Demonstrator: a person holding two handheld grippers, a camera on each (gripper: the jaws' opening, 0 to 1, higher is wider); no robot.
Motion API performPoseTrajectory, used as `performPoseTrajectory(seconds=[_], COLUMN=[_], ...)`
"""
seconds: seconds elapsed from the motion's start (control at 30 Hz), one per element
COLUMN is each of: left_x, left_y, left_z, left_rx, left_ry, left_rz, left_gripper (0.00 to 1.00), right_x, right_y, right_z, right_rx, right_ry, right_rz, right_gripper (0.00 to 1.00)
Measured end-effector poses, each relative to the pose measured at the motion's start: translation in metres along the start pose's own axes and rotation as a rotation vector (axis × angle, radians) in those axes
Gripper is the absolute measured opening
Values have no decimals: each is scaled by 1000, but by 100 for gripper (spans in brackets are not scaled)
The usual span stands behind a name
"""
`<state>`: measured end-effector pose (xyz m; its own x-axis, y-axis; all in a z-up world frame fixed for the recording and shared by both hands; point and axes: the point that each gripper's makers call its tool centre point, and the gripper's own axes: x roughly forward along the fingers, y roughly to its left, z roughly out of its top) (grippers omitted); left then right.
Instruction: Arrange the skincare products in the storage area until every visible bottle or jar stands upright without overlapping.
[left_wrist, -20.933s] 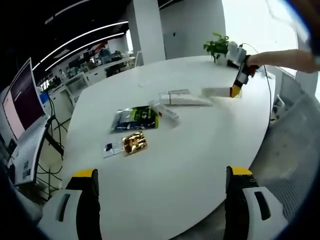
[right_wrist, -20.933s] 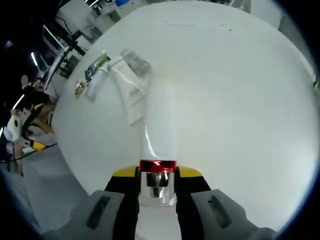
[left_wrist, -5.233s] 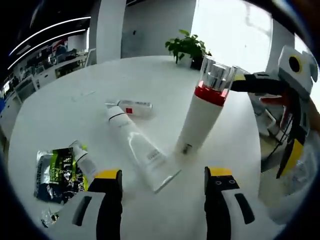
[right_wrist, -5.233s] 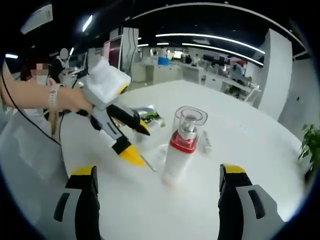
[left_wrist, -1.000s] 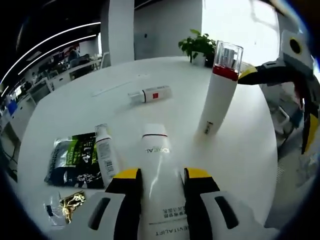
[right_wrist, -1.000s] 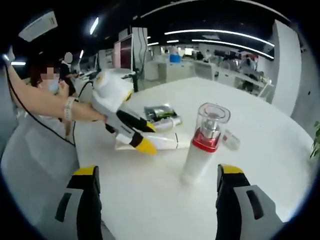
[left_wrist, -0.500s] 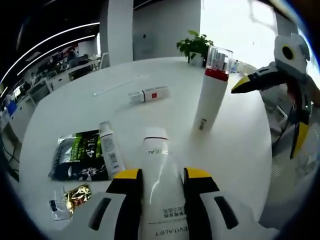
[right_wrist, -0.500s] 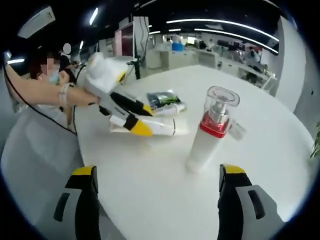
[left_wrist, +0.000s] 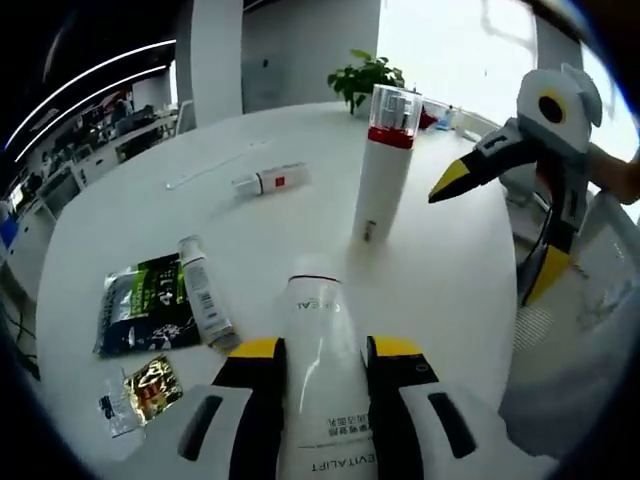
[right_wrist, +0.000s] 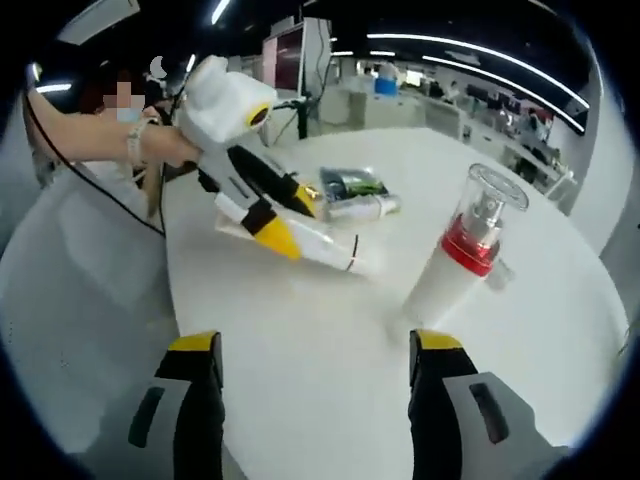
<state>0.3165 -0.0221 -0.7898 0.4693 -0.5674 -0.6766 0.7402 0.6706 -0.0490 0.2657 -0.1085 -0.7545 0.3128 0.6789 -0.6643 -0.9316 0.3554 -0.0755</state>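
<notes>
The left claw (left_wrist: 318, 350) is closed on a large white squeeze tube with dark lettering (left_wrist: 322, 400), its yellow-tipped jaws pinching the tube's flat crimped end so the capped end points out over the round white counter (left_wrist: 450, 280). In the right gripper view the same tube (right_wrist: 325, 247) slants close above the counter, and I cannot tell whether its far end touches the surface. Holding it by the tail looks like a way to swing the cap down and stand the tube on it.

A tall white pump bottle with a red collar and clear cap (left_wrist: 382, 160) already stands upright toward the far side of the counter, well apart from the other products, so it needs no further handling. The right claw (right_wrist: 315, 355) is wide open and empty, hanging over the near edge with the bottle (right_wrist: 458, 260) ahead of it, probably waiting to steady the tube.

Still lying flat are a small white tube with printed text (left_wrist: 203, 290), resting against a dark green and black sachet (left_wrist: 140, 300), and a small white tube with a red label (left_wrist: 268, 180) nearer the far edge. A gold foil packet (left_wrist: 152, 378) lies by the near left edge. The small tubes are left to stand, so the job seems roughly a third done.
</notes>
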Motion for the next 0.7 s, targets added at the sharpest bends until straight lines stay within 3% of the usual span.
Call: performPoseTrajectory(seconds=[0.07,0.2,0.37,0.47,0.7], left_x=[-1,-2,-7,-8,-9], left_y=[-3,-14,-23,-26,-29], left_z=[-2,-7,-8,-6,-7], left_rx=[64,92,157,213,271], left_ry=[9,35,63,72,104], left_rz=[-23,-56,-102,-116,-135], left_gripper=[27,26,26,24,23], right_x=[3,12,22,30,49], right_y=[5,4,7,5,6], right_z=[6,3,12,10,14], right_rx=[-27,-121,-165,-277,-318], right_ry=[-15,37,17,51,53], right_rz=[23,25,58,56,72], right_gripper=[64,63,53,48,44])
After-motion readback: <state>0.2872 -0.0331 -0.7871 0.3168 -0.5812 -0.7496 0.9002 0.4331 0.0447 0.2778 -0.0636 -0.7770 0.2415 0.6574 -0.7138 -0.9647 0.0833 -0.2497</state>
